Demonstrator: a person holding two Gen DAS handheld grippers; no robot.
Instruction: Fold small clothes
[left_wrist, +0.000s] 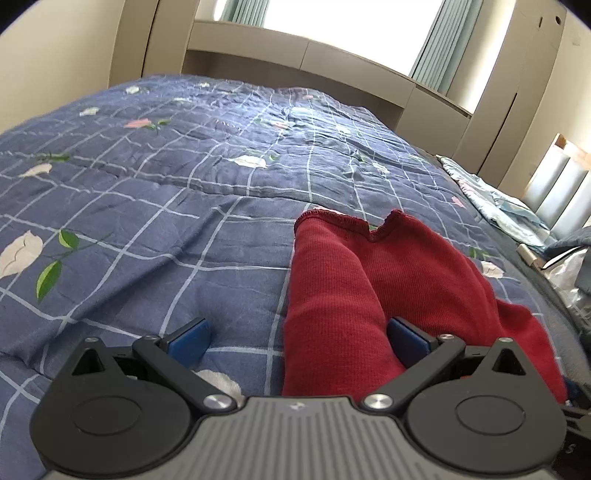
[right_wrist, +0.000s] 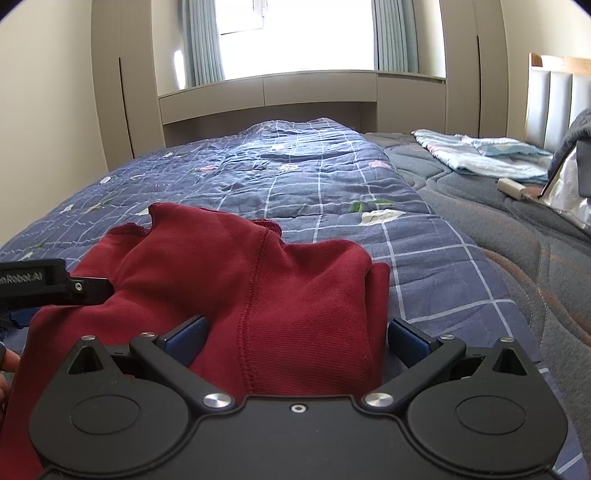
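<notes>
Both tools (left_wrist: 299, 336) (right_wrist: 295, 336) spread wide over red garment (right_wrist: 258, 280) on quilt (left_wrist: 147, 206).

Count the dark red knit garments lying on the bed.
1. The dark red knit garment lies bunched on the blue checked quilt, between both open grippers. Part of it runs under the camera, so anything beneath is hidden.

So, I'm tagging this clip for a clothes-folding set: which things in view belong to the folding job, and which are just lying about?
Part of the job:
- red garment
- left hand-held gripper, open
- right hand-held gripper, open
- blue floral quilt it lies on

Just lying about:
- light blue folded bedding
- small beige item
- silvery bag
- headboard
</notes>
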